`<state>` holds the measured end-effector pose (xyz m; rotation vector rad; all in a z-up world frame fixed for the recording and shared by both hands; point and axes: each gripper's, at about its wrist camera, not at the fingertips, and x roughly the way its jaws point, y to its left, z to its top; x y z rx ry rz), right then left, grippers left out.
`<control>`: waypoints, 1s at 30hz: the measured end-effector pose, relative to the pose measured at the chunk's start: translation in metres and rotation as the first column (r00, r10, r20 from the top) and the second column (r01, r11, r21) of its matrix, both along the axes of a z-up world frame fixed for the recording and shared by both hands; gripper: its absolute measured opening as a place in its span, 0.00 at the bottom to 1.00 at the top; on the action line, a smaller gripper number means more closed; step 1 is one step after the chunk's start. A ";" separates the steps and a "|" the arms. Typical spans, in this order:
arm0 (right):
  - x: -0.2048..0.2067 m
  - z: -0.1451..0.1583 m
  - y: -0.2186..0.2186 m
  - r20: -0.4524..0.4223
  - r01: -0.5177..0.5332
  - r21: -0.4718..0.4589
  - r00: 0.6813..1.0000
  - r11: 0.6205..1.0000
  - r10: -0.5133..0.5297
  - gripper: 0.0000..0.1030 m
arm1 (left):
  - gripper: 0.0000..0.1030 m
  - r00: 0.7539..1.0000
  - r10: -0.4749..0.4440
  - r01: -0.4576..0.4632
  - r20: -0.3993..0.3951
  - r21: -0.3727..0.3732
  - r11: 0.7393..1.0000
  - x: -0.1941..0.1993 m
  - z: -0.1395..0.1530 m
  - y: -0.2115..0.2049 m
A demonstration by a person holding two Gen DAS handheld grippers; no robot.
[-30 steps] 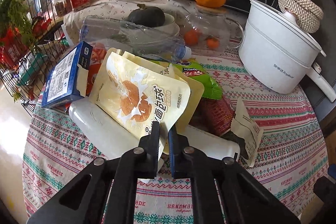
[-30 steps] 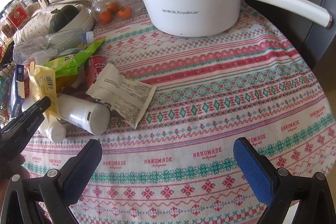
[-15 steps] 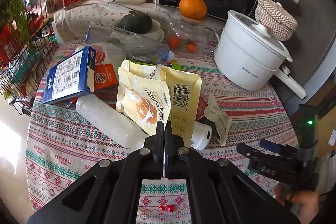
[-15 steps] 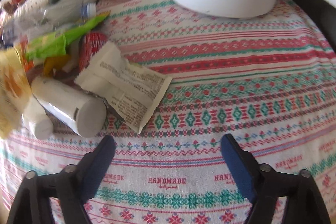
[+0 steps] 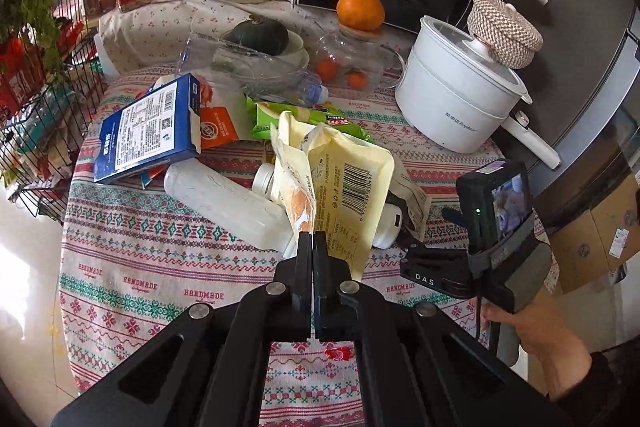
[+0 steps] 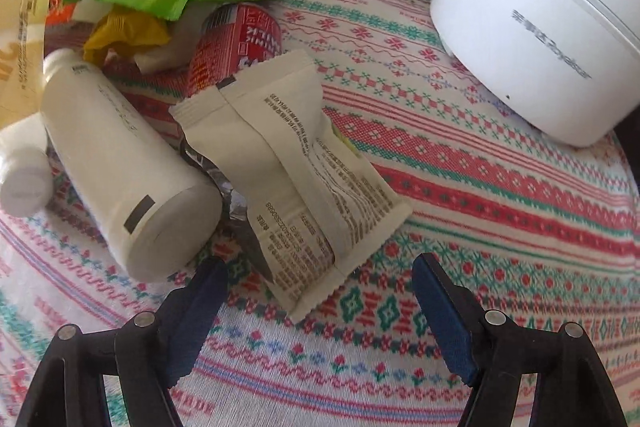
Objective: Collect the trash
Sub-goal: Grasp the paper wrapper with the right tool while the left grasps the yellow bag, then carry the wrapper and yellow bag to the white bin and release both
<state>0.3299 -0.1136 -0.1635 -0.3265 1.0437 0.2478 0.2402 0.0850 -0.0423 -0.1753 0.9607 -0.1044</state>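
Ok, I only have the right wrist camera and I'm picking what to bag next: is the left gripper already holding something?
Observer: Yes. The left gripper is shut on the bottom edge of the yellow snack pouch, which stands up from its jaws.
Operator: Any trash beyond that pouch that I can't see?
Observer: A blue carton lies at the far side of the pile, resting on an orange packet.
Operator: And the white stub at my left edge?
Observer: It's the end of a long white bottle lying on the cloth, running toward the blue carton.
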 end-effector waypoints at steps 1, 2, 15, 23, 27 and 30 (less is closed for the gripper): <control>0.002 -0.003 0.002 0.001 -0.006 -0.002 1.000 1.000 0.006 0.72 | 0.00 1.000 -0.002 0.002 -0.004 -0.002 1.000 -0.001 -0.001 0.002; 0.003 -0.004 0.002 0.008 -0.008 0.009 1.000 1.000 0.008 0.69 | 0.00 1.000 -0.004 0.004 -0.006 -0.003 1.000 -0.001 -0.001 0.003; -0.010 0.035 -0.041 -0.093 0.141 0.251 0.988 0.958 -0.122 0.09 | 0.00 0.999 -0.048 0.048 0.007 -0.072 0.996 -0.013 0.010 0.003; -0.074 0.081 -0.099 -0.176 0.265 0.344 0.961 0.901 -0.215 0.08 | 0.00 0.984 -0.176 0.179 0.034 -0.149 0.972 -0.041 0.027 -0.021; -0.118 0.091 -0.129 -0.193 0.285 0.349 0.954 0.893 -0.229 0.08 | 0.00 0.958 -0.283 0.287 0.049 -0.174 0.942 -0.062 0.034 -0.044; -0.152 0.094 -0.151 -0.199 0.298 0.338 0.950 0.893 -0.242 0.08 | 0.00 0.922 -0.383 0.387 0.053 -0.183 0.904 -0.083 0.036 -0.069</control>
